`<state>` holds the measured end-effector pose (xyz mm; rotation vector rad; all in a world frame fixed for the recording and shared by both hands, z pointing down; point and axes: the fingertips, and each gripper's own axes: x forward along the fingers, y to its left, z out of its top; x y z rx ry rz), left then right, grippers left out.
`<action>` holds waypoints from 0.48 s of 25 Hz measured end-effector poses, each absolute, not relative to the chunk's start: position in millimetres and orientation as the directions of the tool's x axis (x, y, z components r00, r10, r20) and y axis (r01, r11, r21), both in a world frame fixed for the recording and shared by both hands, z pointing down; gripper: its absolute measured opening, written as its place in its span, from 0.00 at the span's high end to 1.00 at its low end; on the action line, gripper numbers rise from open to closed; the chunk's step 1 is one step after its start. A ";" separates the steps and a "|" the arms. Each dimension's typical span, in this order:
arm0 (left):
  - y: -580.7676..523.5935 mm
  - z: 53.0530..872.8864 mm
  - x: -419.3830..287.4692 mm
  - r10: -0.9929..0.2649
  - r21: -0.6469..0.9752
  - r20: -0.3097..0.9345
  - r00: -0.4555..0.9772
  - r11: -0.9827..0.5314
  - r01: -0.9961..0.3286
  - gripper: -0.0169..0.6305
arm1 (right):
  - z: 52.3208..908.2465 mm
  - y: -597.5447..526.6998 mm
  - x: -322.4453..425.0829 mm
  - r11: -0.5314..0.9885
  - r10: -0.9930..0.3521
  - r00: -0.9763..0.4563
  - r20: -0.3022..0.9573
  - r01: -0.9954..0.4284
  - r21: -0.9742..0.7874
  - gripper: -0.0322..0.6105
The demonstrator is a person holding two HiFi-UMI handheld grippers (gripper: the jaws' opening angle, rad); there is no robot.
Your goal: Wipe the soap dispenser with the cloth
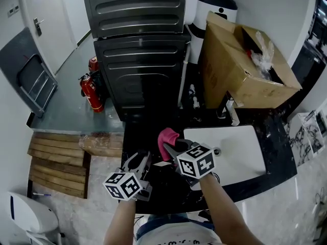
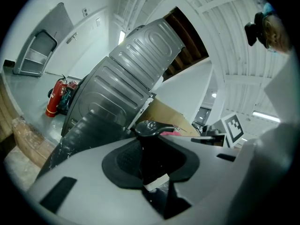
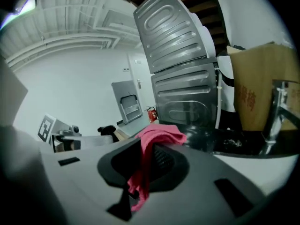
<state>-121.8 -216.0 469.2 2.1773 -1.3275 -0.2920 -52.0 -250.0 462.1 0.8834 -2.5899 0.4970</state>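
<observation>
**Dark table by the basin: dispenser in one pair of tongs, cloth in the other**

Black stone table (image 1: 278,154) runs beneath both hands.

The left tongs (image 2: 152,162) stand narrow, their pads pressed on the black body of the soap dispenser (image 2: 149,128). They hold it upright between the jaws, with its pump head rising above them. A pale label strip shows low on the bottle.

The right tongs (image 3: 146,165) are clamped on the pink cloth (image 3: 160,135). It bunches over the jaw tips, and one tail hangs down between them.

In the head view the two pairs of tongs sit side by side over the near edge of the table, the cloth lifted just beyond the dispenser. From the left gripper view a bit of pink peeks out right behind the pump head. Whether cloth and dispenser touch cannot be told.

To the right lies a white basin (image 1: 240,160) with a chrome tap (image 1: 225,108) at its far rim. Behind the tap an open cardboard box (image 1: 235,68) stands on the table. Two dark grey machines (image 1: 138,50) are stacked at the far end. A red fire extinguisher (image 1: 90,93) stands on the floor to their left.
</observation>
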 end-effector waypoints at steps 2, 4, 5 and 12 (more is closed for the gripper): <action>-215.7 469.2 -123.0 -0.868 0.571 0.103 0.485 -0.348 -0.743 0.82 | 478.4 -250.1 -34.1 0.699 -0.534 -0.698 0.477 -0.682 -0.216 0.88; -216.0 467.6 -122.9 -0.867 0.564 0.101 0.489 -0.355 -0.746 0.82 | 491.6 -249.3 -20.8 0.663 -0.549 -0.667 0.504 -0.714 -0.223 0.88; -216.6 466.3 -121.0 -0.865 0.553 0.103 0.492 -0.361 -0.751 0.82 | 495.7 -249.0 -16.2 0.654 -0.553 -0.653 0.517 -0.725 -0.216 0.88; -221.7 455.9 -90.4 -0.797 0.352 0.174 0.579 -0.499 -0.792 0.82 | 500.1 -236.8 18.2 0.550 -0.602 -0.571 0.559 -0.804 -0.228 0.87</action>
